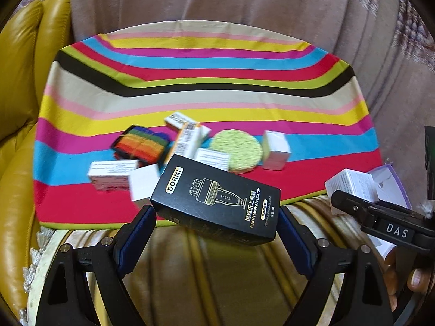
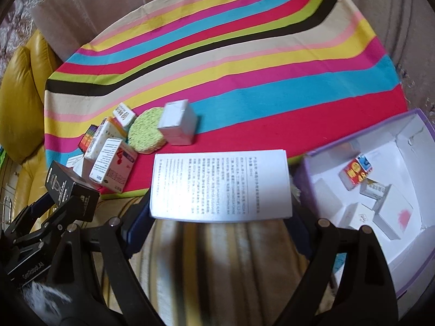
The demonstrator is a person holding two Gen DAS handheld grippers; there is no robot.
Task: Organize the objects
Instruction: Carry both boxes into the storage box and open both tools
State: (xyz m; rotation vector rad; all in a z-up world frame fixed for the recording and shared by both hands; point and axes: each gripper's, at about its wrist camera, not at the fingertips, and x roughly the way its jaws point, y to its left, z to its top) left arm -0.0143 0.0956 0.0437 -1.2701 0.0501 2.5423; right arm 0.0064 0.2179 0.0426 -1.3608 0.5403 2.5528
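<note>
My left gripper [image 1: 216, 213] is shut on a black DORMI box [image 1: 217, 198], which hangs tilted over the near edge of the striped cloth [image 1: 217, 68]. Beside it, my right gripper [image 2: 220, 206] is shut on a white box with printed text [image 2: 220, 184]. The left gripper [image 2: 68, 198] and its black box [image 2: 70, 187] show at the right wrist view's lower left. On the cloth lie a round green sponge [image 1: 236, 150], a white cube box [image 1: 274, 149], a rainbow item [image 1: 141, 145] and several small medicine boxes [image 1: 187, 135].
A purple-rimmed white box [image 2: 353, 135] stands at the right, off the cloth, with several small boxes [image 2: 356, 172] inside. A yellow leather sofa [image 1: 21, 108] flanks the left side. Beige covering [image 1: 217, 0] rises behind. The cloth's far stripes are bare.
</note>
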